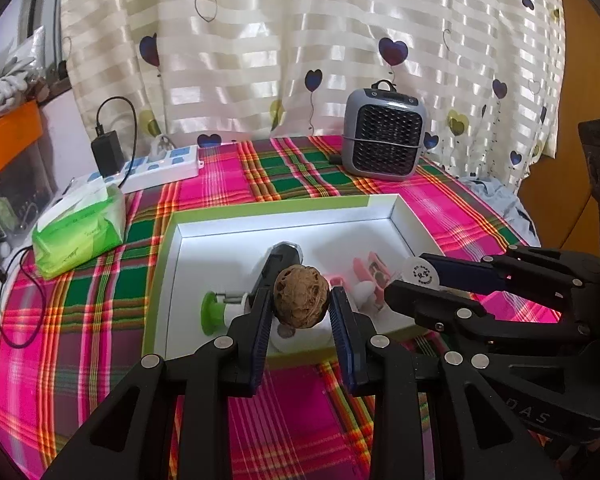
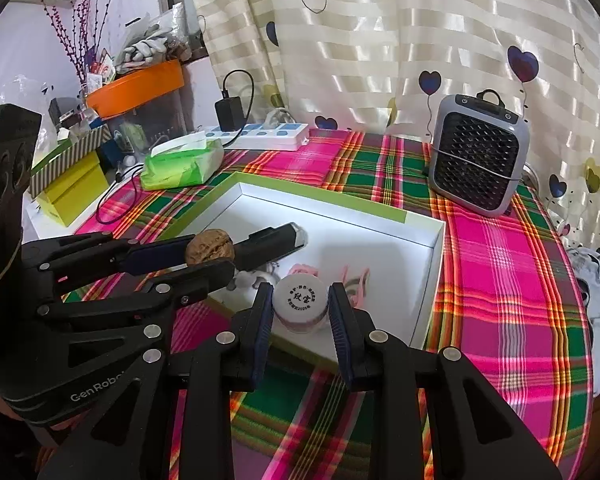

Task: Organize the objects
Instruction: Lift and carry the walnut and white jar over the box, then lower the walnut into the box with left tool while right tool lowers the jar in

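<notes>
My left gripper [image 1: 300, 306] is shut on a brown walnut [image 1: 300, 294] and holds it over the near part of a white box [image 1: 412, 232] with a green rim. My right gripper [image 2: 300, 306] is shut on a small white round jar [image 2: 299, 304] with black print on its lid, also over the box's near edge. In the box lie a black cylinder-shaped device [image 2: 274, 244], a green-and-white item [image 1: 216, 312] and a pink item [image 1: 374, 276]. Each gripper shows in the other's view: the left one with the walnut [image 2: 210, 249], the right one with the jar [image 1: 419, 274].
The table has a pink and green plaid cloth [image 2: 500, 280]. A grey mini fan heater [image 1: 384, 136] stands at the back. A green tissue pack [image 1: 80, 228] and a white power strip [image 1: 160, 168] with a black charger lie at the back left. Boxes and clutter [image 2: 68, 176] stand beyond the left edge.
</notes>
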Demonstrator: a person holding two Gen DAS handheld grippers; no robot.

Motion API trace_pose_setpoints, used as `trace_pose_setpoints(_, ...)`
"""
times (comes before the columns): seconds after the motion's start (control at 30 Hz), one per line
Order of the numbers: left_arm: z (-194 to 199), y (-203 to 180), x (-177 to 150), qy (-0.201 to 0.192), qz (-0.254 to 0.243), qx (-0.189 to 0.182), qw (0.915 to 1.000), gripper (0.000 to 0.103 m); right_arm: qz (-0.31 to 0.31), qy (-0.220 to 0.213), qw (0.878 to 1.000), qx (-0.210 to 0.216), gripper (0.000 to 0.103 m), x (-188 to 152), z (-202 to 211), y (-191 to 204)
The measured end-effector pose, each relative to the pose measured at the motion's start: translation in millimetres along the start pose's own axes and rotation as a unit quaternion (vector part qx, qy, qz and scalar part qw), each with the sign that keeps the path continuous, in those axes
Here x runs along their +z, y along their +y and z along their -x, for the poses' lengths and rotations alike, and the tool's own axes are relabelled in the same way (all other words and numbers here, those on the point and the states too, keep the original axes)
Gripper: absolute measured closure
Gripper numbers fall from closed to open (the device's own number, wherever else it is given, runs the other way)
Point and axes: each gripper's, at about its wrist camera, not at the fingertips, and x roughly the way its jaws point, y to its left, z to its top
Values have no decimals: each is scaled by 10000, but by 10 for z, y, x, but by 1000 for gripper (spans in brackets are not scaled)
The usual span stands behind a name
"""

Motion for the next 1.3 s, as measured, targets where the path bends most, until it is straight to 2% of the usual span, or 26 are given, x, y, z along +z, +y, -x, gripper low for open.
trace_pose_setpoints(0.43,-318,87,101,179,31,-117,9998,76,-41,223,9997,-13,74,98,-320,-154)
trace_pose_setpoints(0.9,-368,168,116,171,80,-156,9997,76,61,411,9991,97,73,200,-654,-190)
trace_pose_setpoints(1.3,-432,62,121,218,-62,-245,9994,76,-28,380,9993,-66,73,172,-518,-288)
